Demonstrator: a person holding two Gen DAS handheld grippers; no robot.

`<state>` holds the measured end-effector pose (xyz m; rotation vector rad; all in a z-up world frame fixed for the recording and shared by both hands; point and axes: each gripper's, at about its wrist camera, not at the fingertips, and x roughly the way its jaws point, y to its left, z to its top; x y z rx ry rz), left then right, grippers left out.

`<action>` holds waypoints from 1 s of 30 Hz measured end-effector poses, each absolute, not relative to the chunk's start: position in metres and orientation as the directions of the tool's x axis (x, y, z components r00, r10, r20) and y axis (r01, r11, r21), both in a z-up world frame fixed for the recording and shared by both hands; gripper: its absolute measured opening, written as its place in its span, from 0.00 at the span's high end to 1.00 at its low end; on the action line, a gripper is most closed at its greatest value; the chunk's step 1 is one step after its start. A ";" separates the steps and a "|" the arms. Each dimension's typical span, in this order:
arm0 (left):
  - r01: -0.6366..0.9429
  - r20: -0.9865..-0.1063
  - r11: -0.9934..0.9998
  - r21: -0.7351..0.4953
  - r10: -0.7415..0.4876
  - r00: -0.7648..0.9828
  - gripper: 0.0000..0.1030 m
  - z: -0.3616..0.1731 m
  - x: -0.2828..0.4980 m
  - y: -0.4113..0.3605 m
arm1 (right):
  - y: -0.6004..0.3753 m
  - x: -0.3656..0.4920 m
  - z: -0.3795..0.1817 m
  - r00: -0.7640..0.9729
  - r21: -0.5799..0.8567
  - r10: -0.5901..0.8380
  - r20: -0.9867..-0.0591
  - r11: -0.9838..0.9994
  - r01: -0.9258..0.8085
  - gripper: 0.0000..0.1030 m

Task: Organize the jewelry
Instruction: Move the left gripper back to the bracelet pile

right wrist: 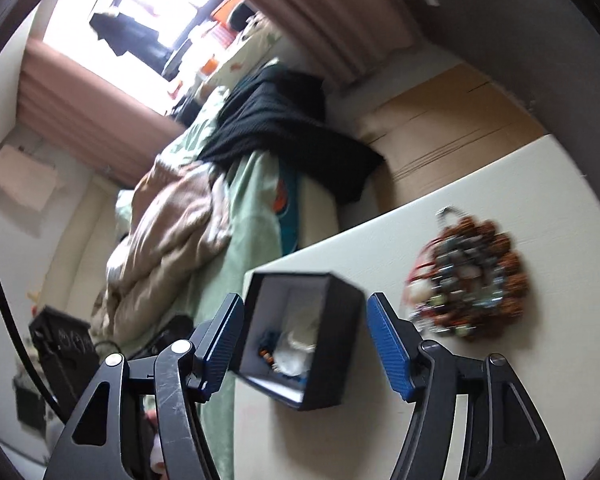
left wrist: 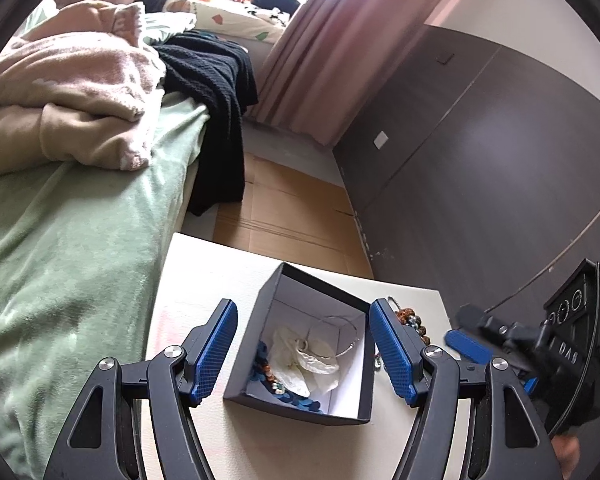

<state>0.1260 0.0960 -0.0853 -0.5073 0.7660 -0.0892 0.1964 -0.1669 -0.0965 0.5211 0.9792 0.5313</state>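
A black box (left wrist: 320,408) with a white inside stands open on the white table (left wrist: 204,280). It holds a blue bead strand (left wrist: 296,398), a thin silver bangle (left wrist: 340,336) and a white pouch (left wrist: 300,356). My left gripper (left wrist: 303,305) hovers open on the near side of the box, and its pads frame the box without pressing it. A heap of brown, silver and red beaded bracelets (right wrist: 468,280) lies on the table right of the box (right wrist: 300,336); in the left wrist view that heap (left wrist: 414,322) is half hidden. My right gripper (right wrist: 305,298) is open and empty, blurred by the heap (left wrist: 464,330).
A bed with a green blanket (left wrist: 80,260) runs along the table's left, piled with a pink robe (left wrist: 60,92) and a black knit garment (left wrist: 216,92). Flattened cardboard (left wrist: 292,208) covers the floor beyond the table. A dark wardrobe (left wrist: 480,160) and a pink curtain (left wrist: 332,40) close off the right.
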 end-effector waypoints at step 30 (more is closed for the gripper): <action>0.085 -0.708 0.943 -0.321 -0.298 0.641 0.48 -0.069 0.172 -0.039 | -0.289 0.202 -0.119 0.495 0.616 0.491 -0.717 0.779 0.118 0.37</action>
